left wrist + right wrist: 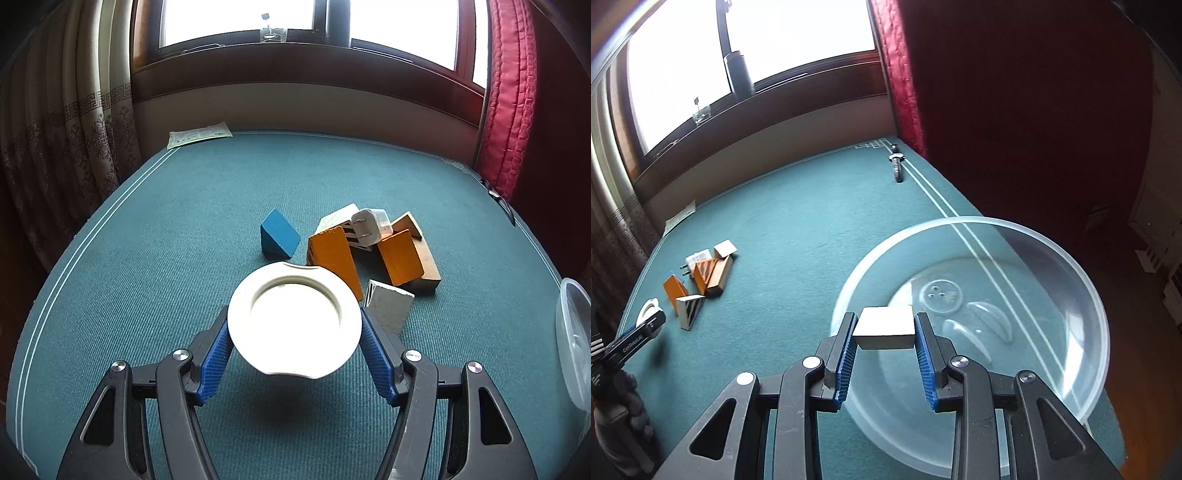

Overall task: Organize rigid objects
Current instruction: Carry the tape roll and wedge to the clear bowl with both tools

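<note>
- Right tongs (885, 338) clamp white block (884, 330), directly over clear bowl (1086, 295): straight drop.
- Left tongs (294, 328) grip white ring (294, 319); bowl far to their right.

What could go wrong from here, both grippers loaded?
1. The left gripper holds the white round lid only by its thin rim, lifted off the table; it may tilt or slip out.
2. The right gripper carries the white block over the clear bowl, which overhangs the table edge; a hard drop could tip it off.
</note>
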The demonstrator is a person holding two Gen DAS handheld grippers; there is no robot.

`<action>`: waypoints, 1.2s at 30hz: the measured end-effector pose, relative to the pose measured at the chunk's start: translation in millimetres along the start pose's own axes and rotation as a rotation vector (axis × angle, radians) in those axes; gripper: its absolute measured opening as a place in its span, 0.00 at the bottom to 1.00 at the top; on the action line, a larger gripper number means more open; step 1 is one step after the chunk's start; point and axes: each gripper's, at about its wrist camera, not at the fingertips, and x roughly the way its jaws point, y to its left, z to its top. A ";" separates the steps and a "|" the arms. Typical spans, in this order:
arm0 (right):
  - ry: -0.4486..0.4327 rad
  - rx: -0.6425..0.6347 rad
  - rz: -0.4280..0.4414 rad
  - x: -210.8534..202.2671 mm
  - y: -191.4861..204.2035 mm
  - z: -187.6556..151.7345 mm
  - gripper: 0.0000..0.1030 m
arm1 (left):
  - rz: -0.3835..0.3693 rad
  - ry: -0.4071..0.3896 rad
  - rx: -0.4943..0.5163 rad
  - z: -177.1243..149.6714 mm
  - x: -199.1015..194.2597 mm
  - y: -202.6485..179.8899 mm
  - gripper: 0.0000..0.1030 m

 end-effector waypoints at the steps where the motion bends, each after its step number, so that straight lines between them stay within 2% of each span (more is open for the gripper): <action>1: 0.001 0.011 -0.008 -0.4 -6.6 -0.4 0.32 | -0.006 -0.001 0.005 0.6 -1.6 -3.6 0.64; 16: 0.027 0.111 -0.105 0.3 -77.2 -7.0 0.32 | -0.113 -0.024 0.151 6.4 -25.3 -81.0 0.64; 25: 0.001 0.153 -0.130 -4.5 -98.1 -9.3 0.36 | -0.189 -0.031 0.233 7.1 -36.9 -128.8 0.64; 36: -0.029 0.180 -0.127 -6.7 -108.6 -7.2 0.36 | -0.380 0.004 0.363 2.5 -66.2 -213.9 0.64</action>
